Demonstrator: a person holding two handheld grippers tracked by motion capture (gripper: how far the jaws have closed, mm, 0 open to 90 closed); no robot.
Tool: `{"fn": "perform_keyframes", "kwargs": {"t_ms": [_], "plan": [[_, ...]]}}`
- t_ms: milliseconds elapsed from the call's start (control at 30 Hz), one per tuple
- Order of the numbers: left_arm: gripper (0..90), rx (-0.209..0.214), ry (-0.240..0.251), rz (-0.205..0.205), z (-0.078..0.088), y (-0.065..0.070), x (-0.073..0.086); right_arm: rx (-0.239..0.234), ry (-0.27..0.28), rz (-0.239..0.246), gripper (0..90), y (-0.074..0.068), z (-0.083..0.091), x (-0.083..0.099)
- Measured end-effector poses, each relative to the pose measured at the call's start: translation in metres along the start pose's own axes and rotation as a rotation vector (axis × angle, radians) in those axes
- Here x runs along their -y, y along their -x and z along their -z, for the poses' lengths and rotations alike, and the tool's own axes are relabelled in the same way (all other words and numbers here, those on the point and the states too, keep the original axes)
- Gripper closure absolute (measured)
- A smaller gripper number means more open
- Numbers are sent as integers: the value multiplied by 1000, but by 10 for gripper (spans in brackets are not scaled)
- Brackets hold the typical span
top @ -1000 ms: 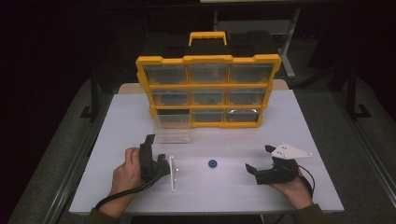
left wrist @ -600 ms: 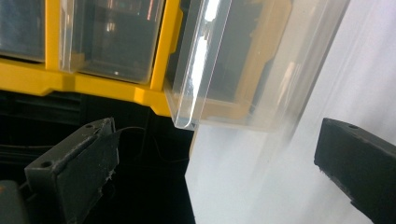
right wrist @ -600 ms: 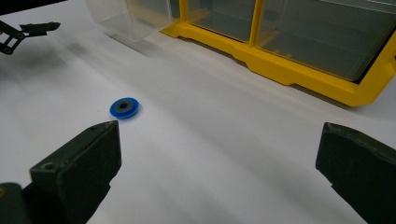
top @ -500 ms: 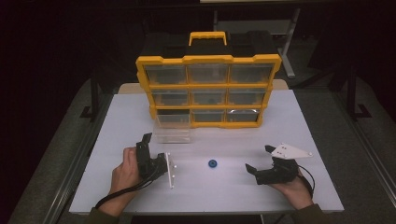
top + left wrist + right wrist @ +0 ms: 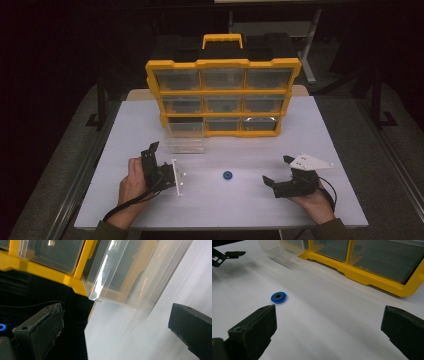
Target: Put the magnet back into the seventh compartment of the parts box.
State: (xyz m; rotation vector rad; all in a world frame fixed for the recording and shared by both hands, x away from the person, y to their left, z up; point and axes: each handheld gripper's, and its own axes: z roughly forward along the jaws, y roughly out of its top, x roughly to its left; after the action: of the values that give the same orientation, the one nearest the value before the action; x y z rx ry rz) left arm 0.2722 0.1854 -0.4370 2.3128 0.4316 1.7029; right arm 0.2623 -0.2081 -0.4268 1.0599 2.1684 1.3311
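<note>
Black jaws of the right gripper stand wide apart with nothing between them, resting low over the white table. The left gripper also has its jaws spread wide and holds nothing; in its own view the jaws frame bare table and a clear drawer.

Taking the yellow organizer as the landmark: the small blue disc lies flat on the table in front of the organizer, well apart from it, between the two grippers and nearer the right one. It is round, so it has no long axis; its flat face points up, with a dark centre. Neither gripper touches it. Open table lies all around the disc.

The clear drawer sticks out of the organizer's bottom-left slot toward the person, its long axis running from the organizer out toward the near edge. The left gripper sits just in front of that drawer's open end, near it but not touching. In front of the organizer's lower right corner the table is bare as far as the right gripper, which lies near the table's near edge.
</note>
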Motion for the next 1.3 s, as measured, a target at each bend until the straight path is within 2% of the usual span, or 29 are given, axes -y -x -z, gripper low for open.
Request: {"fn": "perform_keyframes", "kwargs": {"t_ms": [33, 100, 300, 533, 700, 867, 1067, 1300], "plan": [[0, 3, -1, 6, 0, -1, 0, 0, 0, 0, 0, 0, 0, 0], [0, -4, 24, 55, -2, 0, 1, -1, 0, 0, 0, 0, 0, 0], [0, 8, 7, 78, -2, -4, 2, -1, 1, -2, 0, 0, 0, 0], [0, 48, -3, 146, -5, -8, 5, -1, 1, -1, 0, 0, -1, 0], [0, 58, 2, 161, -6, -8, 7, -1, 2, 1, 0, 0, -1, 0], [0, 88, 10, 232, -8, -11, 10, -2, 1, 0, 0, 0, -1, 0], [0, 109, 10, 281, -11, -13, 13, -1, 1, -1, 0, 0, 0, 0], [0, 153, 9, 367, -14, -16, 16, -2, 0, 2, 0, 0, 0, 0]]}}
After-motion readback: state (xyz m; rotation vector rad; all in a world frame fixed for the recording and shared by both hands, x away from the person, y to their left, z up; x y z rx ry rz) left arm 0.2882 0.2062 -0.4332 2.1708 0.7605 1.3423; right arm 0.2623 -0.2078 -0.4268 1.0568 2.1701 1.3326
